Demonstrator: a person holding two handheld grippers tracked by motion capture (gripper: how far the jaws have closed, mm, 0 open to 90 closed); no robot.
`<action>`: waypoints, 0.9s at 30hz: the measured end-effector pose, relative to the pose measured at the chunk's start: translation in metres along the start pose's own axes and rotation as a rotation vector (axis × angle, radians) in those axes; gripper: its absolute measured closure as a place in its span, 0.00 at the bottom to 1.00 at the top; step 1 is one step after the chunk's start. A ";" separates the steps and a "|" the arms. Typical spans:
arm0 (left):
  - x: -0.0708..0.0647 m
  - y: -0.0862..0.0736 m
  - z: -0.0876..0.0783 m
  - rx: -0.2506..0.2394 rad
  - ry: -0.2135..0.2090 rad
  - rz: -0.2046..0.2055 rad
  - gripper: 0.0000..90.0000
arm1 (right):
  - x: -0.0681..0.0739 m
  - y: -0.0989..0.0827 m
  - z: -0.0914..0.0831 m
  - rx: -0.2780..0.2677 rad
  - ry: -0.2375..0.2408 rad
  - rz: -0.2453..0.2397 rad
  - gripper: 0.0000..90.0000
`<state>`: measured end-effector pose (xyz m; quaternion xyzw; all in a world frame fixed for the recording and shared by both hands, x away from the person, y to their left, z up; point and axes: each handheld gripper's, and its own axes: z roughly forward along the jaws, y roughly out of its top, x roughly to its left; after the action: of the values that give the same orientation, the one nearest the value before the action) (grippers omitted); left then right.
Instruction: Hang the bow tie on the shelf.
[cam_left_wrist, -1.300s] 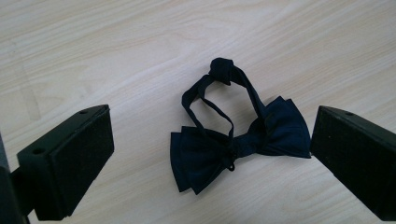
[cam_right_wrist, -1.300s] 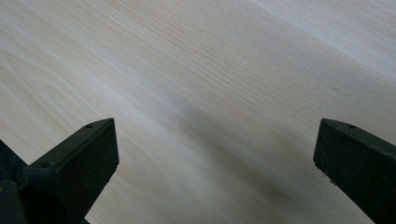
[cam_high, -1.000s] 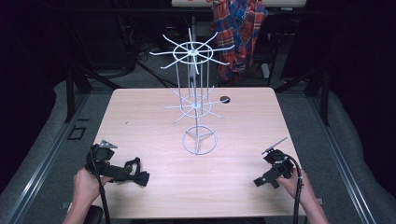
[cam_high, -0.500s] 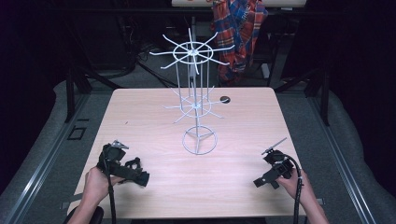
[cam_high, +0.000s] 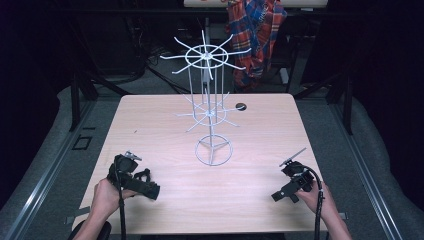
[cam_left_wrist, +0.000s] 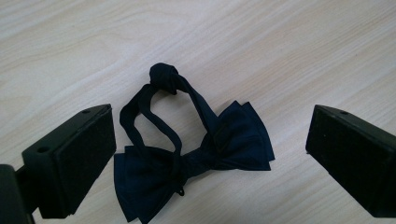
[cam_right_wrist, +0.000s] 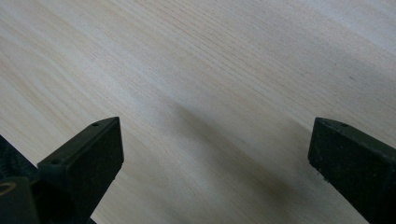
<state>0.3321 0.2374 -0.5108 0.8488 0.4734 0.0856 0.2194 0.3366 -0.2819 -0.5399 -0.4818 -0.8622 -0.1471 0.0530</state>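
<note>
- Left tool (cam_high: 150, 189) sits low over the near-left part of the tabletop (cam_high: 260, 125), held in the person's left hand (cam_high: 106, 197); its 2 jaws stand wide apart with nothing clamped between them.
- Between those jaws in the left tool view lies a dark navy bow tie (cam_left_wrist: 196, 156), flat on the wood — its 2 wings spread out to either side of a centre knot.
- From that knot a thin strap (cam_left_wrist: 140, 109) loops away across the wood and ends in a small bunched knot at its far end.
- One wing of the bow tie lies just beside the jaw at the left of that view; I cannot tell whether they touch. The other wing is well apart from the opposite jaw.
- Right tool (cam_high: 286, 192) rests near the near-right corner, held in the right hand (cam_high: 312, 197), its cable trailing back toward the person.
- Its jaws are also spread wide — in the right tool view (cam_right_wrist: 212, 154) bare wood grain lies between them.
- A white wire rack (cam_high: 210, 115) with 2 tiers of radiating arms stands upright on a ring base at the middle of the tabletop, well apart from both tools.
- A small dark round spot (cam_high: 241, 106) sits just beyond the rack.
- A plaid shirt (cam_high: 257, 30) hangs behind the far edge.
</note>
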 end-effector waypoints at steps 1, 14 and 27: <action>0.000 0.001 0.001 0.006 0.000 0.002 0.02 | 0.000 0.000 0.000 0.000 0.000 0.000 0.03; 0.005 0.007 0.009 0.027 0.041 -0.017 0.19 | 0.000 0.000 0.001 0.014 0.002 -0.011 0.04; -0.003 0.009 0.018 0.101 0.005 0.053 0.45 | 0.001 0.000 0.001 0.011 0.000 -0.005 0.04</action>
<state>0.3432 0.2255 -0.5223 0.8707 0.4551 0.0694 0.1730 0.3360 -0.2807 -0.5411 -0.4795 -0.8641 -0.1427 0.0552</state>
